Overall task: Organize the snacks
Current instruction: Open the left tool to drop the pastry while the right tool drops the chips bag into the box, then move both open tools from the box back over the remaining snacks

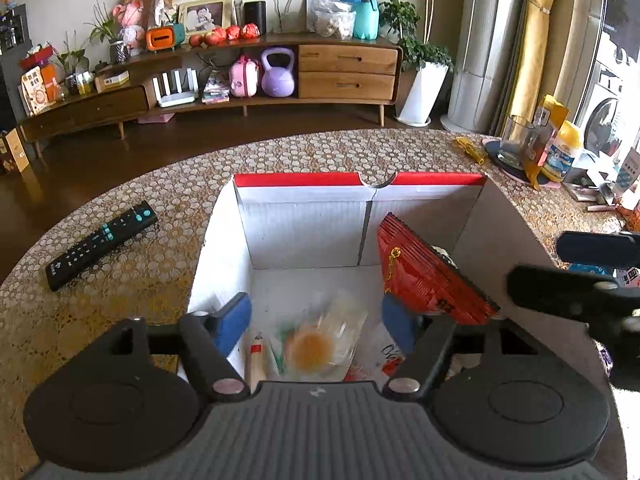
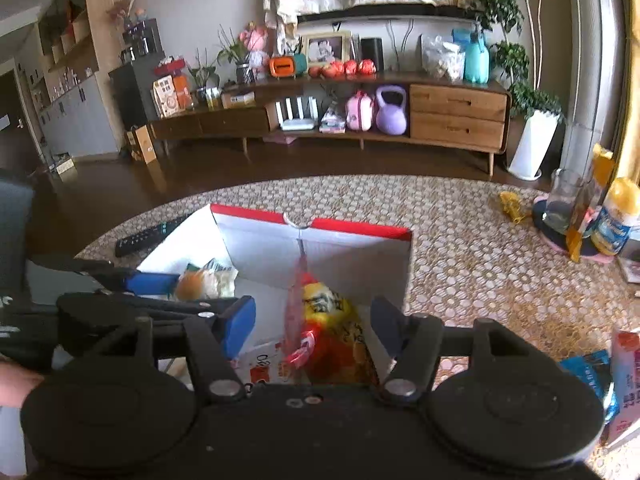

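Note:
An open white cardboard box with a red rim [image 1: 304, 179] stands on the table; it also shows in the right wrist view [image 2: 352, 229]. My left gripper [image 1: 316, 320] is open above the box, with a clear-wrapped orange snack [image 1: 314, 346] blurred between its blue pads, loose inside the box. A red snack bag [image 1: 428, 272] leans on the box's right wall. My right gripper [image 2: 314, 320] is open over the box's right side, above a red and yellow snack bag [image 2: 328, 316] standing in the box. The left gripper's fingers [image 2: 156, 282] show at the left of the right wrist view.
A black remote [image 1: 100, 244] lies left of the box. A glass [image 1: 518, 142], a yellow bottle [image 1: 562, 156] and a yellow wrapper [image 1: 472, 150] stand at the far right. Blue and pink snack packs [image 2: 600, 376] lie right of the box. A patterned cloth [image 1: 120, 312] covers the table.

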A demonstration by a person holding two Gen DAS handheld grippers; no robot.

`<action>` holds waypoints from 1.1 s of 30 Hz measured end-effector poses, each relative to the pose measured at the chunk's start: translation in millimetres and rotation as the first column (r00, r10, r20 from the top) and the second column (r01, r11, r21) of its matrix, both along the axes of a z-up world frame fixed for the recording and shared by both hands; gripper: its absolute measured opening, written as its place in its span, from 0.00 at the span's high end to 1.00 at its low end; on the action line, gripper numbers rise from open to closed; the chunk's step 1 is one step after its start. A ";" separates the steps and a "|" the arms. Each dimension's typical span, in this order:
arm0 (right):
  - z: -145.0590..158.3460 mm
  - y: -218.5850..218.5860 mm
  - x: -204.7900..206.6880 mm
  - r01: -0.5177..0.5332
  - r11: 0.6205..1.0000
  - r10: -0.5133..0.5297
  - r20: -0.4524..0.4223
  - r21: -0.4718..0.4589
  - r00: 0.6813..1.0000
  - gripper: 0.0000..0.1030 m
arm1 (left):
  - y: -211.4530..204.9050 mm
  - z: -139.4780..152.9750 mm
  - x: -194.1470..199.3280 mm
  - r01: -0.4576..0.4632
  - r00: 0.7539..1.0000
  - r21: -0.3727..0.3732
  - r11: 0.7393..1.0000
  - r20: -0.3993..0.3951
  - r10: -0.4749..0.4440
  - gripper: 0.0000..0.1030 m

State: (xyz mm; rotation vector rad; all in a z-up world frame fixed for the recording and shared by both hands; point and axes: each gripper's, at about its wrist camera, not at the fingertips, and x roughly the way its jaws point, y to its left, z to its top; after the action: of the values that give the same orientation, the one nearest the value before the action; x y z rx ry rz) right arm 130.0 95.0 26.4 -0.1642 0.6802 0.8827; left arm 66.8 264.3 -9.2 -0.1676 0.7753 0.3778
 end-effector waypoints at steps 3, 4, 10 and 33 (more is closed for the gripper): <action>5.0 -14.9 -2.8 0.018 0.999 -0.018 0.000 0.027 1.000 0.39 | -3.3 5.4 -4.2 -0.007 1.000 0.014 1.000 0.015 0.007 0.19; 7.2 -18.6 -1.9 0.025 0.999 -0.025 -0.001 0.036 1.000 0.39 | -4.3 7.3 -6.0 -0.009 1.000 0.014 1.000 0.020 0.008 0.19; 18.3 -55.6 -9.6 0.077 0.992 -0.079 0.014 0.103 0.997 0.38 | -19.8 24.9 -23.8 -0.013 0.996 0.003 1.000 0.089 0.013 0.19; -6.2 -202.4 -30.4 0.371 0.918 -0.382 0.066 0.140 0.922 0.13 | -156.7 45.9 -32.3 0.234 0.947 -0.009 0.972 0.229 -0.225 0.15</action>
State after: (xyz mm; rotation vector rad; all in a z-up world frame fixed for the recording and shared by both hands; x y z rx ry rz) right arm 99.6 -107.4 20.2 0.0403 0.5436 0.5394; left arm 34.5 107.6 36.7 -0.1489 0.5681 0.1201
